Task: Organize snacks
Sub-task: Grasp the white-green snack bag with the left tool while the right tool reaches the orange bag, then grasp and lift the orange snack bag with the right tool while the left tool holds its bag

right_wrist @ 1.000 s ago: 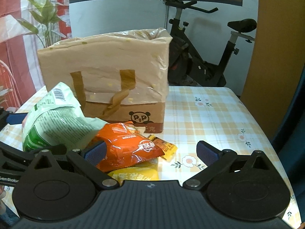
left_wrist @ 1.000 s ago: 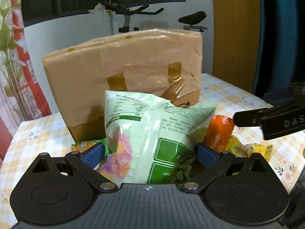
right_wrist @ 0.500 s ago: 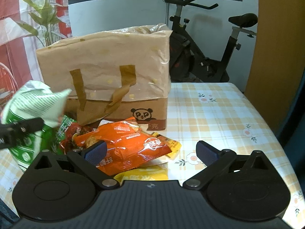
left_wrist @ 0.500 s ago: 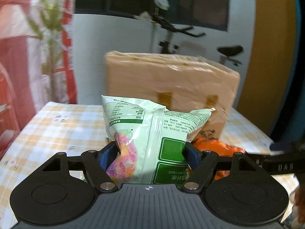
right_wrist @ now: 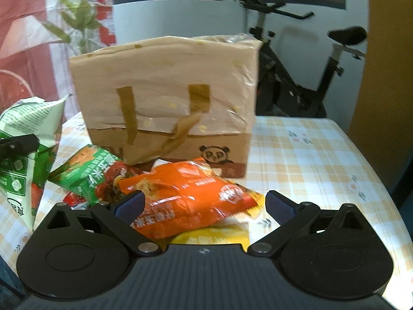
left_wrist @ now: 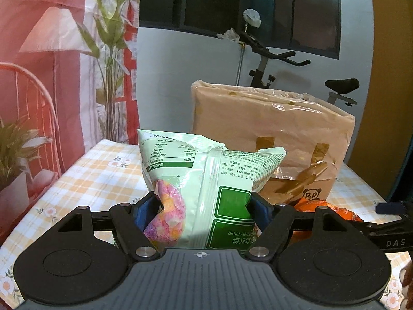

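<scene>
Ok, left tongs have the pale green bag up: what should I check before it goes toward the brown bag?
1. Grip: left tongs closed on the pale green bag, pads pressing both sides, after just closing. Ok.
2. Bag lifted off the table: ok, seen from the right wrist view.
3. Brown bag upright: ok.
4. Brown bag mouth open: cannot tell, top not visible from here.
5. Right tongs out of the way: open over the orange packet, gripping nothing. Ok.
6. Path clear: the red-green packet lies below, in front of the brown bag. Ok.
</scene>
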Motion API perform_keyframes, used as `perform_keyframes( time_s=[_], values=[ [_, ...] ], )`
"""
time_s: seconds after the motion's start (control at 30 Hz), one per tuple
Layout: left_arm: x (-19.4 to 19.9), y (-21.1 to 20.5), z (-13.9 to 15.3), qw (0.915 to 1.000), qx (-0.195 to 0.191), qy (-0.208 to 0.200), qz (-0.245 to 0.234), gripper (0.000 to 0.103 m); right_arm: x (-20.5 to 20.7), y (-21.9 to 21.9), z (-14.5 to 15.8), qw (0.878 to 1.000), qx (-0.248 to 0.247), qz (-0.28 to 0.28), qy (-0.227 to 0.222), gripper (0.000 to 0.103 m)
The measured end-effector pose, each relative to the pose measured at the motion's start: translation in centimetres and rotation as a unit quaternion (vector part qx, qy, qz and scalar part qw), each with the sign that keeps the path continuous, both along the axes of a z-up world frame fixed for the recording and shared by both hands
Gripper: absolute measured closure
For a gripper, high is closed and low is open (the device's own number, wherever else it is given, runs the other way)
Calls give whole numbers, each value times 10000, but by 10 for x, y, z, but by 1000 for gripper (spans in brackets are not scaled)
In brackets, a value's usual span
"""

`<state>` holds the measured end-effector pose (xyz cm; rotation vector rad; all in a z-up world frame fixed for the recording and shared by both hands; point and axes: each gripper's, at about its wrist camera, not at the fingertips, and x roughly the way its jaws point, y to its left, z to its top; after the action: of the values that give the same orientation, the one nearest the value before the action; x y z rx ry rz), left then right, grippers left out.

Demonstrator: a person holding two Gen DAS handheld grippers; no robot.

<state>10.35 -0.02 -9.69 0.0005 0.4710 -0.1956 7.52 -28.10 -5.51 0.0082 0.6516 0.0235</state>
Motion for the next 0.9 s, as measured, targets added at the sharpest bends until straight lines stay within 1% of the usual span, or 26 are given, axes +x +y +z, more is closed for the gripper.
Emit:
perform_keyframes(
  time_s=[0.1, 0.2, 0.27, 0.33, 0.4, 0.5, 0.63, 0.73, 0.9],
  values=[
    [-3, 2, -2, 10000, -69, 4, 23, 26, 10, 7, 1, 9987, -179, 481, -16, 2],
    [-5, 5, -3, 9999, -129, -13, 55, 26, 24, 16, 1, 9931, -615, 1000, 0, 3],
    [-5, 6, -4, 9998, -179, 0, 83, 26, 35, 19, 0, 9890, -794, 1242, 82, 4],
    [-4, 9, -5, 9997, -231, 18, 109, 26, 49, 20, -4, 9863, -842, 1399, 249, 4],
    [-4, 12, -6, 9995, -281, 41, 134, 26, 64, 18, -8, 9841, -712, 1556, 468, 5],
    [-4, 14, -6, 9993, -335, 73, 157, 26, 80, 12, -14, 9820, -266, 1701, 776, 5],
    [-5, 15, -6, 9991, -377, 73, 179, 26, 99, 6, -21, 9804, 318, 1594, 1113, 4],
    [-5, 15, -7, 9989, -418, 80, 205, 26, 103, 5, -22, 9805, 476, 1465, 1217, 4],
    [-6, 13, -8, 9988, -438, 100, 198, 26, 103, 7, -17, 9784, 578, 1373, 1434, 4]
  ],
)
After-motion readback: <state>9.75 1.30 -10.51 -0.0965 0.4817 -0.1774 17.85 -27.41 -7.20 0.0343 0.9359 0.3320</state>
